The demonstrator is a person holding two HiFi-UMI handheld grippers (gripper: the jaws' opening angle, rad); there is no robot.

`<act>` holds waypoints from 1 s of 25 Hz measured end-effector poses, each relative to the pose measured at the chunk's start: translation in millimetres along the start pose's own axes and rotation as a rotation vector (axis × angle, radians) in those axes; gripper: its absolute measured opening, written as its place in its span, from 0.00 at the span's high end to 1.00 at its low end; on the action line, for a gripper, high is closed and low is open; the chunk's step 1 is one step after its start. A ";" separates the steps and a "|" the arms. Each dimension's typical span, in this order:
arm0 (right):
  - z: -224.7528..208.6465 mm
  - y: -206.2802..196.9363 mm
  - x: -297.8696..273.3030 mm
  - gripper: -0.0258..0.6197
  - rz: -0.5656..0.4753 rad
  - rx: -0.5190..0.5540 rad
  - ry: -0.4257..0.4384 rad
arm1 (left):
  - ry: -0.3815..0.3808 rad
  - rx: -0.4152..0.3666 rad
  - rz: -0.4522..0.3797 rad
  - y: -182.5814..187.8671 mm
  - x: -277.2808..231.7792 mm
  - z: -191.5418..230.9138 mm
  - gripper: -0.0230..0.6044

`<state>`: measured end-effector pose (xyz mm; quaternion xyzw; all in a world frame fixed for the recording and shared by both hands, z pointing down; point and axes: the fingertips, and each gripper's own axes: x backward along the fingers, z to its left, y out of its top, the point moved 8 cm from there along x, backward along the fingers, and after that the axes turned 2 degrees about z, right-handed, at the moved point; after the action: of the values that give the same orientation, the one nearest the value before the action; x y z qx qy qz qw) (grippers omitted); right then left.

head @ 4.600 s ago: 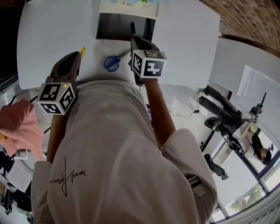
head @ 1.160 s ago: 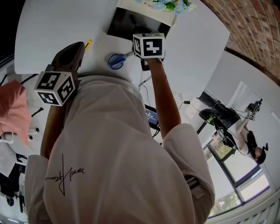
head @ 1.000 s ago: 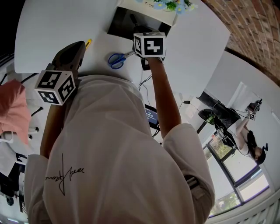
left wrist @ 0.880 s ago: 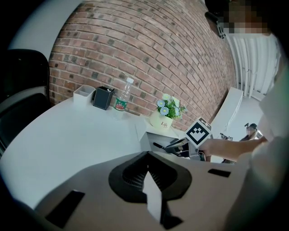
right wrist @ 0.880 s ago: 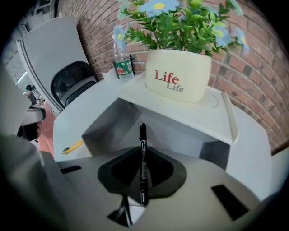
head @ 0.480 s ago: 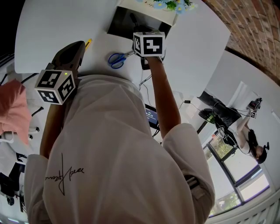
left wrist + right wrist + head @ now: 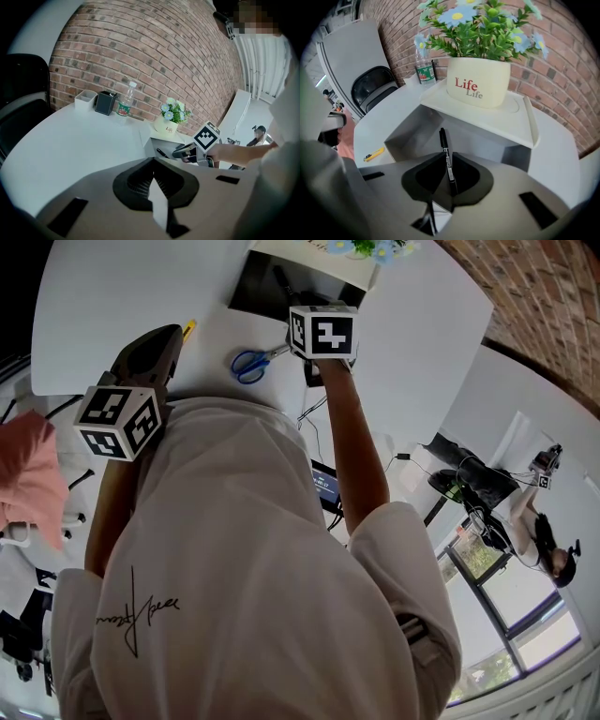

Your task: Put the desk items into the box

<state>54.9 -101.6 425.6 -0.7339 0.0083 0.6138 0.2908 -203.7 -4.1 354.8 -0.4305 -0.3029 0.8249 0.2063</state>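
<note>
While I am holding the black pen (image 7: 446,154) in the right gripper (image 7: 449,180), I am judging that the task is at the step of dropping it into the box (image 7: 408,131). The jaws are closed only part of the way, pinching the pen's lower half, and the pen is standing almost upright with its free end pointing into the open box just below. For the next move I am thinking the gripper should go a little lower and more over the middle of the opening, and then the jaws should open so the pen is falling inside and not on the rim. The left gripper (image 7: 154,187) is resting low at my left side with its jaws together and nothing between them. The other desk items are waiting on the white desk (image 7: 112,296): the blue-handled scissors (image 7: 251,362) are lying just beside the box's near wall, close to the right gripper, and the yellow utility knife (image 7: 374,153) is lying further left, near the left gripper. A cream flower pot (image 7: 478,86) with blue flowers is standing on a white panel (image 7: 506,126) at the far side of the box, so I am watching not to push forward into it. A water bottle (image 7: 125,99), a black holder (image 7: 105,103) and a white container (image 7: 85,99) are standing well apart at the brick wall and are not blocking anything.
</note>
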 end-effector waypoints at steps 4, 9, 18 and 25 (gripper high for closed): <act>-2.2 -1.7 4.7 0.87 -0.013 -0.006 0.002 | -0.002 -0.007 -0.003 0.4 0.3 -2.2 0.95; -2.8 -2.5 12.6 0.87 -0.036 -0.012 0.004 | -0.005 -0.021 -0.008 1.2 2.3 -5.3 0.95; 0.4 -5.7 27.8 0.87 -0.077 -0.016 0.009 | -0.009 -0.039 -0.021 1.4 6.2 -10.4 0.95; 3.5 -10.4 41.1 0.90 -0.105 -0.014 0.017 | -0.013 -0.051 -0.032 2.3 7.8 -14.0 0.95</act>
<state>65.7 -77.3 392.4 -0.7405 -0.0324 0.5915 0.3174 -196.5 3.4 342.4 -0.4254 -0.3322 0.8161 0.2066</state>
